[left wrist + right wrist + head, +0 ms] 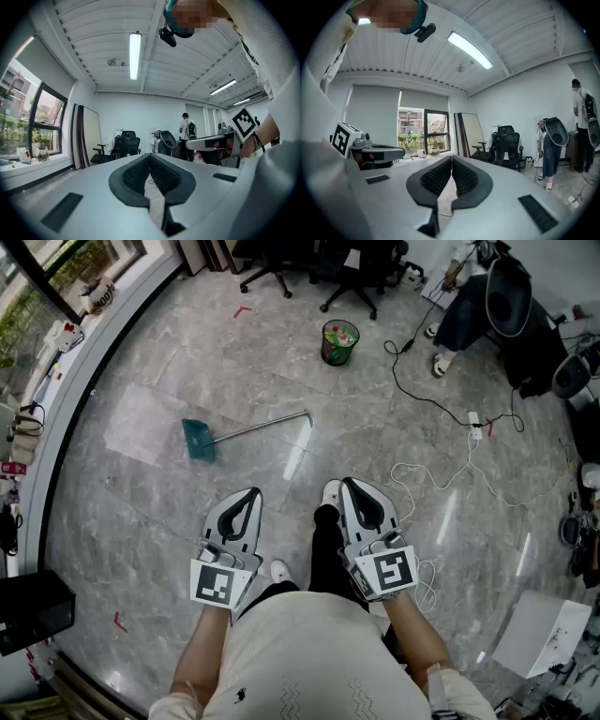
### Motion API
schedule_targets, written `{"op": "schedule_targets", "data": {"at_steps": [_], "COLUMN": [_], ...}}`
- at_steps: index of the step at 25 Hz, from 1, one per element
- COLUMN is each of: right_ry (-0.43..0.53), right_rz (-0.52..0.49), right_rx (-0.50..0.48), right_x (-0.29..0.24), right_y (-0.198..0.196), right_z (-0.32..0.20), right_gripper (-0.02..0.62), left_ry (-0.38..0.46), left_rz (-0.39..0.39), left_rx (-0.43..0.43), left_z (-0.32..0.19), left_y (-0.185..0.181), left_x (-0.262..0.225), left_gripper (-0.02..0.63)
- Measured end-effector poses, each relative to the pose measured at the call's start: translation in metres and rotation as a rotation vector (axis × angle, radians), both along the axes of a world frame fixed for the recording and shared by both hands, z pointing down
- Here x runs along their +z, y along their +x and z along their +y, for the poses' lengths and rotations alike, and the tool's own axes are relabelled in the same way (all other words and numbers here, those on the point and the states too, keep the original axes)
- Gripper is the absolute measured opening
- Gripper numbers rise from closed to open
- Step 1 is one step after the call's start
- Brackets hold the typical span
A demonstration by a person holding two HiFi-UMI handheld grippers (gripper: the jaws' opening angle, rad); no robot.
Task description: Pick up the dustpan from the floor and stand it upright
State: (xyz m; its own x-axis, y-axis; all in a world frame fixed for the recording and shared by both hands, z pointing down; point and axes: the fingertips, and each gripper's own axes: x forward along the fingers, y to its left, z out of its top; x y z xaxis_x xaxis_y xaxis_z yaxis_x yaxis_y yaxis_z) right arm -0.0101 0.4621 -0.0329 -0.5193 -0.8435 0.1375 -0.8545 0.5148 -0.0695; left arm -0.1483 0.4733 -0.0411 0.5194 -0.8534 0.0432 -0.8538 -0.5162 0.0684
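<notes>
Left gripper point(251, 491): jaws clenched, pad tips meeting, nothing between them. Right gripper point(346, 482): likewise clamped shut and empty. Both are held side by side at waist level, pointing forward.

Head view only: the dustpan point(200, 441) lies flat on the grey marble floor point(141, 512), its teal pan to the left and its metal handle point(262, 426) running off to the right. A green waste bin point(339, 342) stands farther off, and a white cable point(441, 479) trails on the right.

Gripper views only: they look level across the room and miss the dustpan. The left gripper view shows a standing person point(186, 129) and office chairs point(126, 143). The right gripper view shows a window point(423, 136).

Dustpan position: ahead of both grippers and well apart from them. The pan end is ahead and to the left of the left gripper, and the handle tip is ahead of the gap between the two.
</notes>
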Motion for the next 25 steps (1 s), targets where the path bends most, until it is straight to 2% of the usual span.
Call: {"op": "schedule_targets", "data": {"at_steps": [9,12,13,16,18,21,23,25], "right_ry": [-0.014,-0.013,-0.004,-0.028,-0.05,-0.132,-0.157,-0.15], "right_rz": [-0.008,-0.013,-0.024,-0.026,-0.043,-0.035,-0.039,-0.084], "right_rx": [-0.078,-0.12,-0.131,-0.14,-0.118,-0.097,-0.094,-0.075], "right_x": [0.009,0.005,0.005,0.027,0.05,0.107,0.141,0.167], "right_y": [0.059,0.079,0.086,0.114,0.127,0.136,0.133,0.128], "right_z": [-0.208,-0.269,-0.29,-0.348,-0.38,-0.414,-0.44,-0.471], "right_gripper": [0.017,0.017,0.017,0.017,0.017,0.017,0.017,0.017], "left_ry": [-0.064,-0.052,-0.048,-0.035,-0.063,-0.134,-0.171,-0.208], "left_rz": [-0.04,-0.063,-0.125,-0.425,-0.503,-0.564,-0.654,-0.753], "left_rx": [-0.045,-0.042,-0.021,0.093,0.121,0.187,0.252,0.31], "left_z": [-0.2,-0.259,-0.28,-0.335,-0.363,-0.395,-0.425,-0.454], "left_y": [0.065,0.09,0.101,0.13,0.142,0.154,0.158,0.165], "left_x": [0.03,0.044,0.048,0.076,0.11,0.178,0.235,0.301], "left_gripper": [0.011,0.011,0.011,0.011,0.011,0.011,0.011,0.011]}}
